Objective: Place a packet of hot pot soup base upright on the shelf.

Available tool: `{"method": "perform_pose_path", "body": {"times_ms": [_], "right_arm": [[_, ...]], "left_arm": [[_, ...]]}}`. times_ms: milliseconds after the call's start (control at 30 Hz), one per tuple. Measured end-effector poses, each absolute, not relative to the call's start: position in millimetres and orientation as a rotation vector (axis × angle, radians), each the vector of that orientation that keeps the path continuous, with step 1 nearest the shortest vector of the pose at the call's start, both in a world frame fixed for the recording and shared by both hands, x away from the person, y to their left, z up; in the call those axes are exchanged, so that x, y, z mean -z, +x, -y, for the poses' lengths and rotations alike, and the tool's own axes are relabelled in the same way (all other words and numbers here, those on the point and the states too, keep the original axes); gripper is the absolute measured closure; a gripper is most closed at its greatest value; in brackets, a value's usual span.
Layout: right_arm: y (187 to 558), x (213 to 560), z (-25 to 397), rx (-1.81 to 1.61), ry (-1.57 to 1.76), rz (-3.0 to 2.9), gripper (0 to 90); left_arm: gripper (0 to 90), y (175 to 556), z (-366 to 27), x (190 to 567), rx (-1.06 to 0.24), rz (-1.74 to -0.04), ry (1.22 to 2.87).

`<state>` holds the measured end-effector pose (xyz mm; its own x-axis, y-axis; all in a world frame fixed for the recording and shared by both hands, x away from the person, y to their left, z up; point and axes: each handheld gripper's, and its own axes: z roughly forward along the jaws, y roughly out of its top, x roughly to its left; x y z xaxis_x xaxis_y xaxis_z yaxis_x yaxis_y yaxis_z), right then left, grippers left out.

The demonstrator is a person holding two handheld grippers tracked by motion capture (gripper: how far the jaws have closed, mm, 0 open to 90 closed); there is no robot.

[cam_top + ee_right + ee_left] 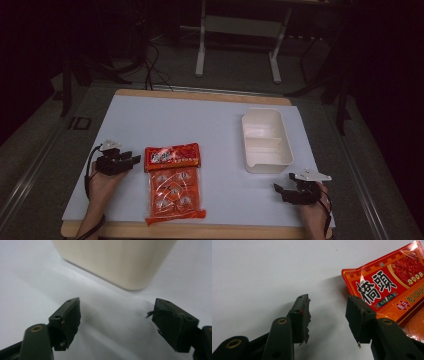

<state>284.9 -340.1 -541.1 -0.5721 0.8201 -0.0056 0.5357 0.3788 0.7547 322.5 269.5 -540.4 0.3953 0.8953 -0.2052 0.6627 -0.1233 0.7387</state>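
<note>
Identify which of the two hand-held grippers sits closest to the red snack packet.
The left hand-held gripper: its open jaws sit just beside the red snack packet. The right hand-held gripper lies near the white container instead.

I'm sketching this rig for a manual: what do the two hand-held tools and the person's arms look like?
Each tool, left and right, is matte black with two blocky jaws on hinged links pinned by brass-coloured rivets. The jaw pads are lined with ragged black tape. A pale grey three-cornered plate sits on top of each, and a thin black cable trails back along the wrist. The forearms are bare, no sleeves.
</note>
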Motion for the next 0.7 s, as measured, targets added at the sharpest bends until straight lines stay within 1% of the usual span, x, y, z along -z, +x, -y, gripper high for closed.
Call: {"method": "perform_pose_path", "body": {"times_ms": [300, 467, 700], "right_arm": [[281.6, 540.2, 340.7, -1.065, 1.129, -2.262, 24.4], [280.8, 540.8, 337.8, -1.043, 1.105, -2.279, 24.4], [280.2, 541.2, 335.6, -1.020, 1.082, -2.286, 24.4]], "left_arm": [[54.2, 321.1, -269.1, 538.7, -0.348, -1.336, 1.844], [54.1, 323.3, -268.2, 532.0, -0.296, -1.307, 1.835], [52.7, 329.2, -261.4, 523.1, -0.310, -1.277, 1.859]]}}
